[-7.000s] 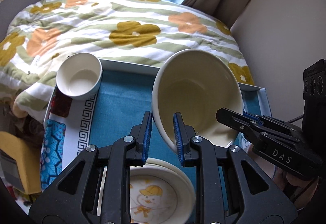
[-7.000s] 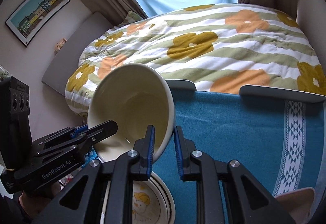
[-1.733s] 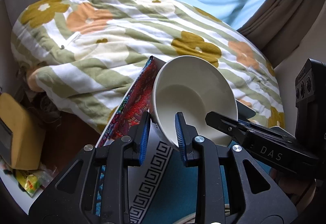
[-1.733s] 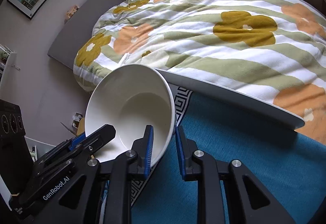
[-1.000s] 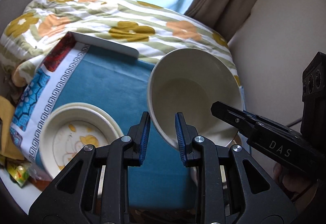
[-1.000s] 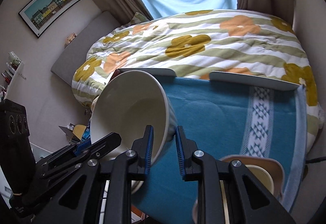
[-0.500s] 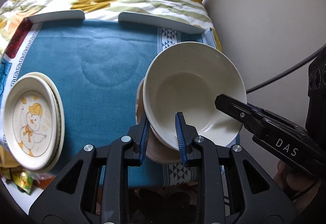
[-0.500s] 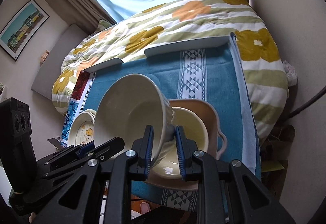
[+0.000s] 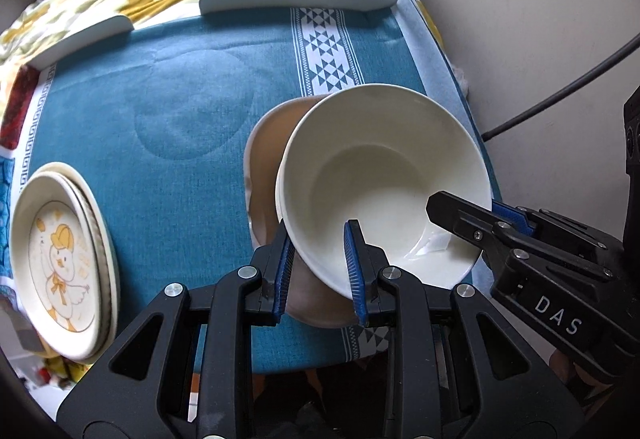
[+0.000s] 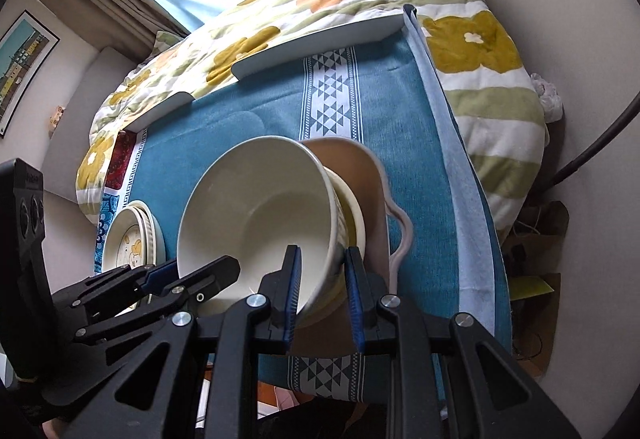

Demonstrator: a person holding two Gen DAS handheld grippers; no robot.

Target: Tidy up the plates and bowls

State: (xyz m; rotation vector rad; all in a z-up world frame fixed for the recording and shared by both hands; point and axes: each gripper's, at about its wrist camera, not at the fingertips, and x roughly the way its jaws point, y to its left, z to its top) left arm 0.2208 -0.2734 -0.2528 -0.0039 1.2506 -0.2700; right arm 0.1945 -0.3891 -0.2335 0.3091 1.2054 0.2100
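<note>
A large cream ceramic bowl (image 9: 384, 183) is held tilted by both claws just above a tan square dish with a looped handle (image 10: 366, 179), which rests on the teal-clothed table (image 9: 160, 111) near its right edge. The left claw (image 9: 320, 267) is clamped on the bowl's near rim, one blue pad inside and one outside the wall. The right claw (image 10: 322, 285) is likewise clamped on the rim at the bowl's other side. A smaller pale yellow bowl (image 10: 354, 223) is seen inside the tan dish, directly under the held bowl; whether they touch cannot be told. A stack of cream plates printed with a cartoon duck (image 9: 60, 271) lies at the table's left edge, well apart. A floral quilted bed (image 10: 460, 39) is seen beyond the table.
</note>
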